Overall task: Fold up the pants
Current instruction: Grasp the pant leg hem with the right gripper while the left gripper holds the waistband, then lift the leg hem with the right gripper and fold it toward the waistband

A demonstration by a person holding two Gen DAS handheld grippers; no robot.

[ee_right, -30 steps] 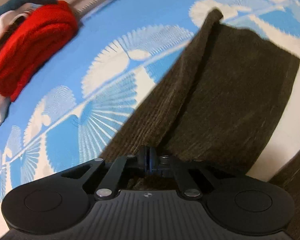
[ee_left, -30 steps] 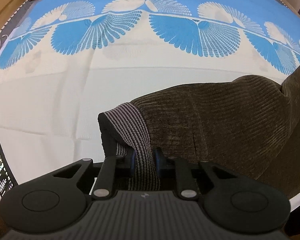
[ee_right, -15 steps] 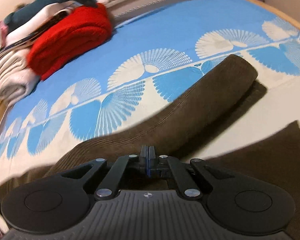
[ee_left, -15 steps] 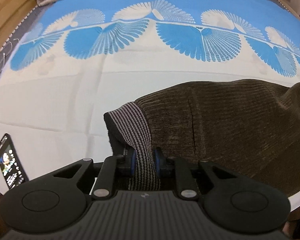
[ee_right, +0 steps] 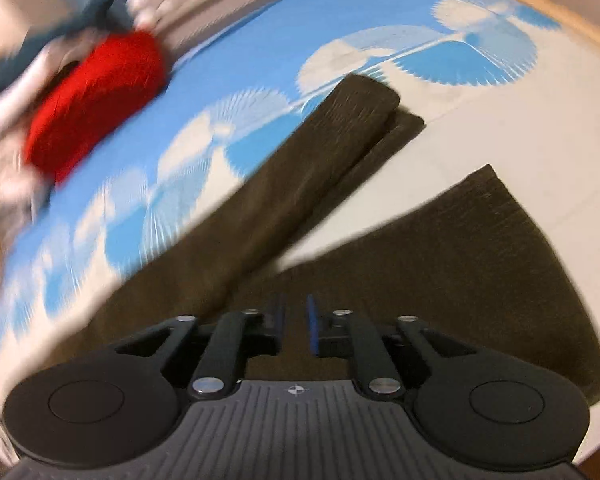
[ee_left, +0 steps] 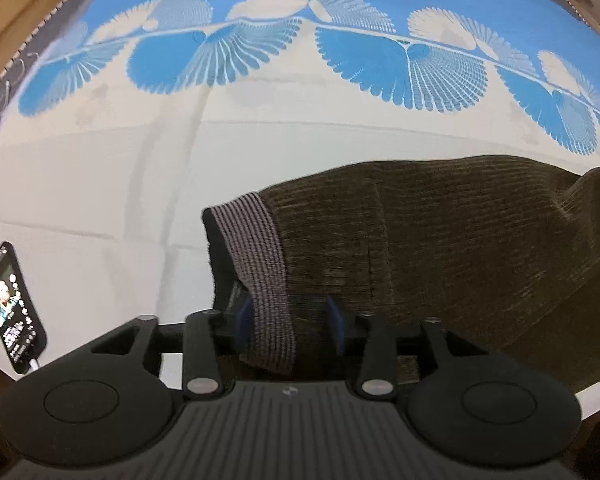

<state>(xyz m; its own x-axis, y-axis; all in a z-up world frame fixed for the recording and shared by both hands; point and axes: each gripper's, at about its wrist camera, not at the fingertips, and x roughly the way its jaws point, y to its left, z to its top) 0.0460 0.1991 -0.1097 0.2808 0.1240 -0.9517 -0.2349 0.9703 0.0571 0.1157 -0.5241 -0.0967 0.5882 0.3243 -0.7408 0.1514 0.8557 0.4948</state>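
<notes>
Dark brown corduroy pants (ee_left: 440,232) lie on the blue and white bedspread (ee_left: 140,184). Their grey striped waistband (ee_left: 260,248) hangs between the jaws of my left gripper (ee_left: 290,318), which stand apart around it. In the right wrist view the pants (ee_right: 440,260) spread below my right gripper (ee_right: 294,320), whose jaws stand apart and hold nothing. One leg (ee_right: 312,160) stretches away to the upper right with its end folded over; the other lies to the right.
A phone (ee_left: 14,306) with a lit screen lies at the bed's near left edge. A red folded garment (ee_right: 96,96) and a pile of pale clothes (ee_right: 4,92) sit at the far left of the bedspread (ee_right: 500,120). The right wrist view is blurred.
My left jaws have opened around the waistband they were pinching. My right gripper has opened and let go of the pants leg, which now lies on the bed.
</notes>
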